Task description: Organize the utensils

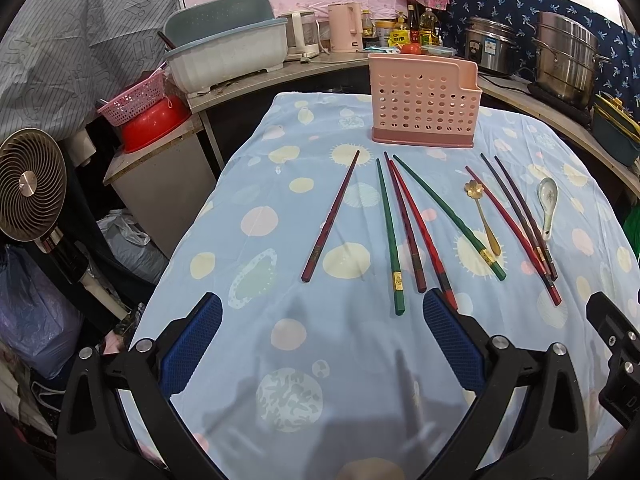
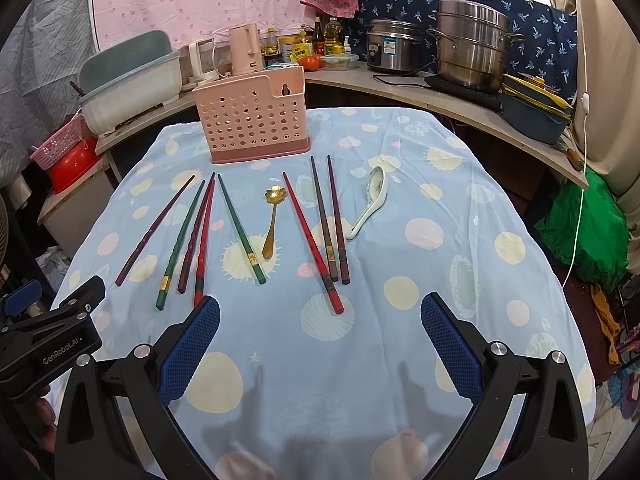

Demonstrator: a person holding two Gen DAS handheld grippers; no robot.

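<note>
A pink perforated utensil holder (image 1: 425, 104) (image 2: 251, 116) stands at the far side of the table. Several chopsticks lie in front of it: a maroon one (image 1: 330, 216) (image 2: 154, 230), green ones (image 1: 389, 232) (image 2: 241, 229), red ones (image 1: 424, 232) (image 2: 313, 240) and dark ones (image 1: 520, 212) (image 2: 335, 220). A gold spoon (image 1: 482, 216) (image 2: 272, 218) and a white ceramic spoon (image 1: 547, 206) (image 2: 370, 200) lie among them. My left gripper (image 1: 322, 344) is open and empty above the near cloth. My right gripper (image 2: 320, 344) is open and empty too.
The table has a light blue spotted cloth (image 1: 280, 352) (image 2: 440, 208). Behind it a counter carries a dish basin (image 1: 228, 56), kettles, bottles, a rice cooker (image 2: 394, 46) and a steel steamer pot (image 2: 472, 46). A fan (image 1: 30, 184) stands left.
</note>
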